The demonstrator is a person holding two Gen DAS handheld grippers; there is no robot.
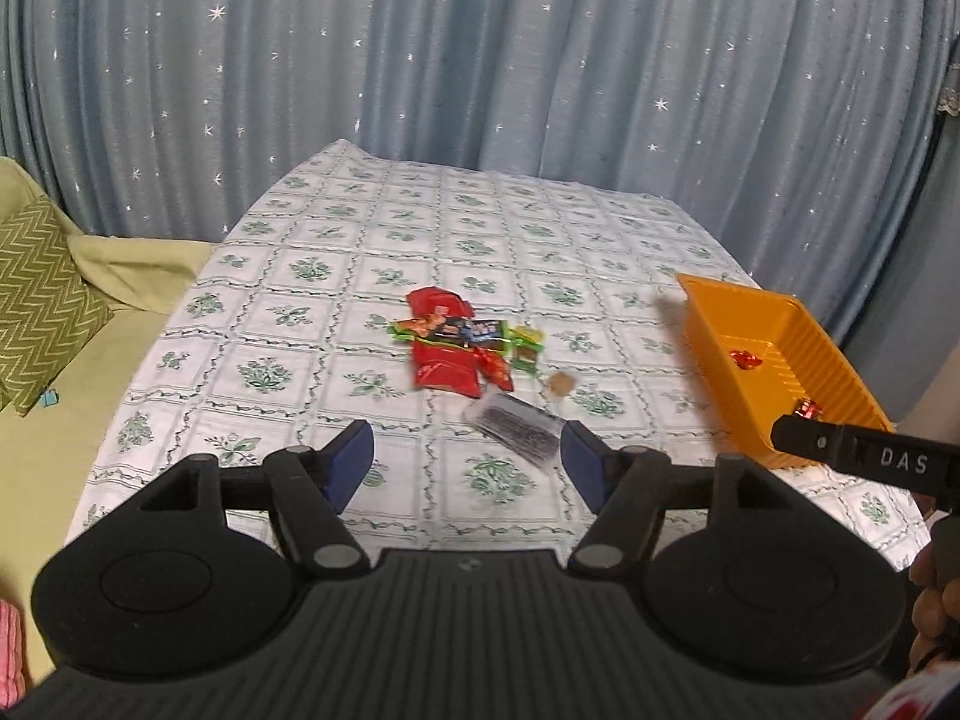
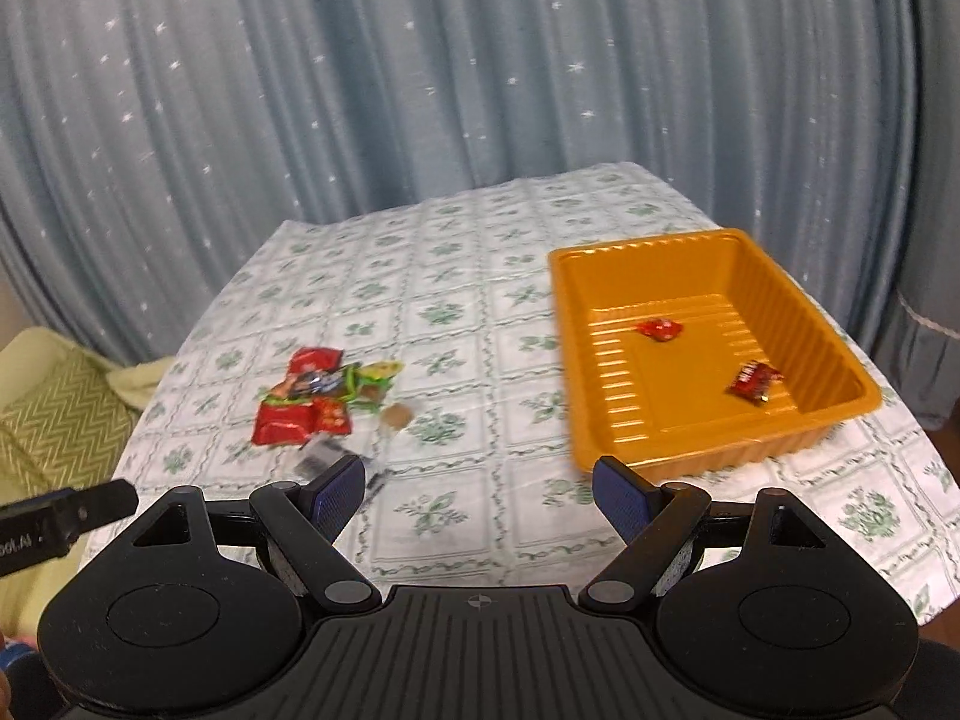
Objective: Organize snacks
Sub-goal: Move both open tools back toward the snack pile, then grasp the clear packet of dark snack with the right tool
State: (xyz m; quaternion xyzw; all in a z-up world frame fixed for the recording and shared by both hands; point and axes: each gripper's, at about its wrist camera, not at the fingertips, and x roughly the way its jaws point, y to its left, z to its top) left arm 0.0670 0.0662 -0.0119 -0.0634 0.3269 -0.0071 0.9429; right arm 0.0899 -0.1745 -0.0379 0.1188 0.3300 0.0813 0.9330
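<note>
The left gripper is held wide open and empty, a grey packet lying just beyond its fingers, the snack pile farther mid-counter. The right gripper is likewise spread, empty; the orange tray, holding two red candies, sits toward the counter's right edge.

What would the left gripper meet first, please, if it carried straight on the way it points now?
Probably the clear plastic packet with dark contents, lying on the floral tablecloth just ahead of the open left gripper. The red snack bag lies beyond it. Depth is hard to judge.
</note>
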